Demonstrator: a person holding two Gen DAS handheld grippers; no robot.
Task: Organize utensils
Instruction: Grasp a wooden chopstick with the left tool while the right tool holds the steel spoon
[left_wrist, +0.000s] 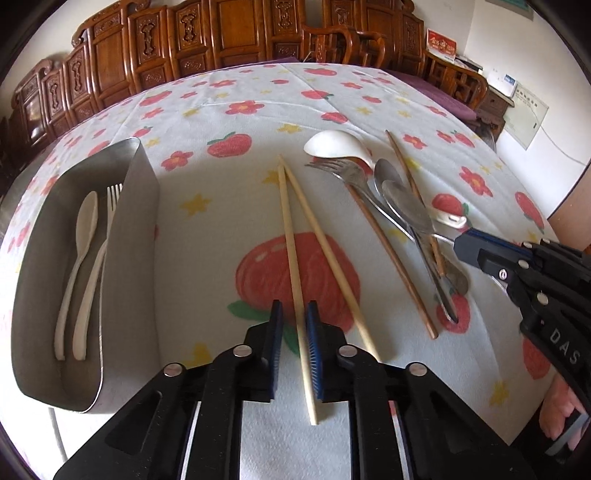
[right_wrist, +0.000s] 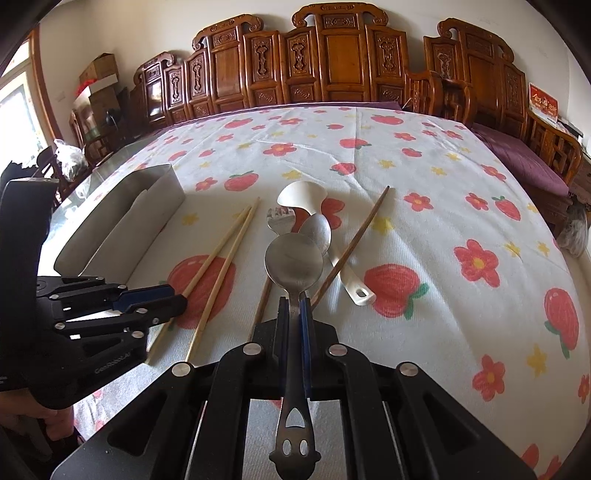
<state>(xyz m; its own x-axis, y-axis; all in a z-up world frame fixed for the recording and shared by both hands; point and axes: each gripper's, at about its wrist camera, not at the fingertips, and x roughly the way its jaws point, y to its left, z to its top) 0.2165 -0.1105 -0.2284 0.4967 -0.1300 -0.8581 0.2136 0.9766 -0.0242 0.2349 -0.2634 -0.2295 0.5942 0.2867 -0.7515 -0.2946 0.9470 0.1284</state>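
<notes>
My left gripper (left_wrist: 293, 321) straddles a light chopstick (left_wrist: 290, 229) lying on the flowered cloth. Its jaws stand narrow. The right pad touches the stick, and a strip of cloth shows by the left pad. A second light chopstick (left_wrist: 332, 266) lies just to the right. My right gripper (right_wrist: 293, 306) is shut on the handle of a steel spoon (right_wrist: 293, 262), held above a pile: a steel fork (right_wrist: 280, 218), another steel spoon (right_wrist: 317, 229), a white ladle (right_wrist: 303, 195) and dark chopsticks (right_wrist: 354, 243). The steel tray (left_wrist: 136, 221) on the left holds a white spoon (left_wrist: 86, 221) and a white fork (left_wrist: 92, 295).
Carved wooden furniture (right_wrist: 332, 62) lines the far side of the table. The cloth (right_wrist: 424, 173) stretches bare beyond the pile. The table's right edge meets a purple-cushioned bench (right_wrist: 524, 162). A person's hand (left_wrist: 561, 406) shows behind the right gripper.
</notes>
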